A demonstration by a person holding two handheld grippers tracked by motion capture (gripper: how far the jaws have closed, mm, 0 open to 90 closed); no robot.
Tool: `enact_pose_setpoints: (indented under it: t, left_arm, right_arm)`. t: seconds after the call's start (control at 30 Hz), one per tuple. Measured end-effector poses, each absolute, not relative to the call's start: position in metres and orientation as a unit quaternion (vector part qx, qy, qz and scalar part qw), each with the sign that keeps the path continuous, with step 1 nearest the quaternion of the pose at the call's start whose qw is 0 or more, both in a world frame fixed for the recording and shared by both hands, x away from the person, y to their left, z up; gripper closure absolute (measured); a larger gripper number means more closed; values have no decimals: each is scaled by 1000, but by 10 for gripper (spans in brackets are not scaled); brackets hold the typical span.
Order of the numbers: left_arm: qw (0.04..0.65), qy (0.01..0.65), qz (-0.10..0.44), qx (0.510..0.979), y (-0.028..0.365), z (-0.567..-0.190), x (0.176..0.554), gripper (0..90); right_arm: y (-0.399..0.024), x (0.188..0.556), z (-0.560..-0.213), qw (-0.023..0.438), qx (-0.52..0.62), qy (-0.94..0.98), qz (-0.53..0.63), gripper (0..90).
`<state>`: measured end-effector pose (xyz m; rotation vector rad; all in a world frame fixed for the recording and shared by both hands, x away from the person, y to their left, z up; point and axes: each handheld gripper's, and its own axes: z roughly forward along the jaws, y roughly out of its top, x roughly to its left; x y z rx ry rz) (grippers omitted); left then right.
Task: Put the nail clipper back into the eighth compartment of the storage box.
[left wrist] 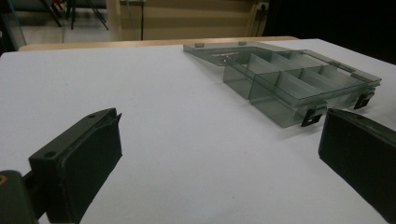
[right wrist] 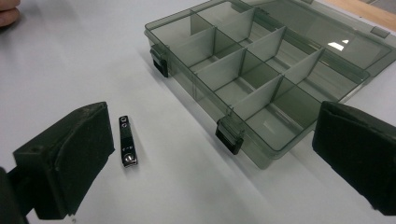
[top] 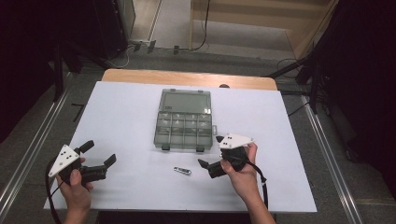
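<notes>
Clear grey plastic box with dividers (top: 183, 125) open, all parts empty. Small shiny metal clip (top: 182, 171) loose on white surface (top: 121, 116). Right tool (top: 208, 152) near clip, jaws apart, nothing held. Left tool (top: 99, 152) apart, waiting. Job looks barely begun.

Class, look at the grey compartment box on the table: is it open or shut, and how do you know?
Open. The compartment box has its lid folded back flat on the table, and its divided compartments are exposed and look empty.

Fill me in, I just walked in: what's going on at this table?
A person holds a two-jaw gripper in each hand over a white table. The right gripper is open near a small silver nail clipper. The left gripper is open and empty. A smoky transparent plastic compartment box lies open, its compartments empty.
</notes>
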<state>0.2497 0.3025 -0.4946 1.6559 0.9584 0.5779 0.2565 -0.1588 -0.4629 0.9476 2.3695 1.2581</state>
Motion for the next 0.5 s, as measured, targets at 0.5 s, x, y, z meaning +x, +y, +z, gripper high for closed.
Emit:
enact_pose_setpoints:
  t: [0.5]
  left_arm:
    - [541,400,243,699,303,-495,250,0]
  right_arm:
    - [-138,261,-464,123,301,850,414,0]
